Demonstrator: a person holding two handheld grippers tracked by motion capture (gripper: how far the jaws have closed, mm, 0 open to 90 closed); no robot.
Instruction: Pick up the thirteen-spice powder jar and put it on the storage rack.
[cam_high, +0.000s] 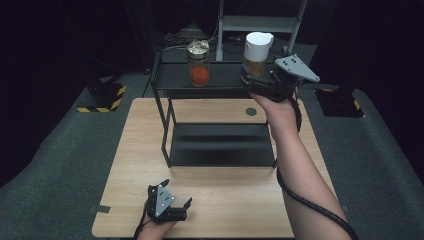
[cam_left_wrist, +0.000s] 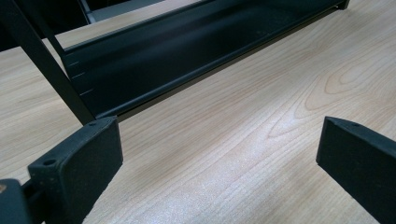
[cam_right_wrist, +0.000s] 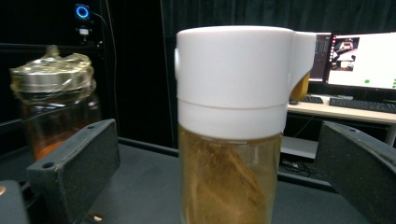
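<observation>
White-capped jar (cam_high: 258, 55) stands on the rack's top shelf (cam_high: 220, 80) | our right gripper (cam_high: 260, 82) fingers spread wide around it, not touching | foil-topped jar (cam_high: 198, 63) well apart | our left gripper (cam_high: 172, 200) fingers wide over the counter (cam_high: 220, 200)

Each hand carries a black gripper. The left gripper (cam_high: 176, 202) is topped by a grey three-cornered plate dotted with small dark screw holes, and the right gripper (cam_high: 248, 75) bears the same kind of plate. A thick black cable trails from the right one along the bare forearm; a thinner black cable hangs from the left. Seen close, the fingers (cam_left_wrist: 77, 161) are blocky, matt black and slightly grainy, each with a small round hole near its top edge. No sleeves are worn.
</observation>
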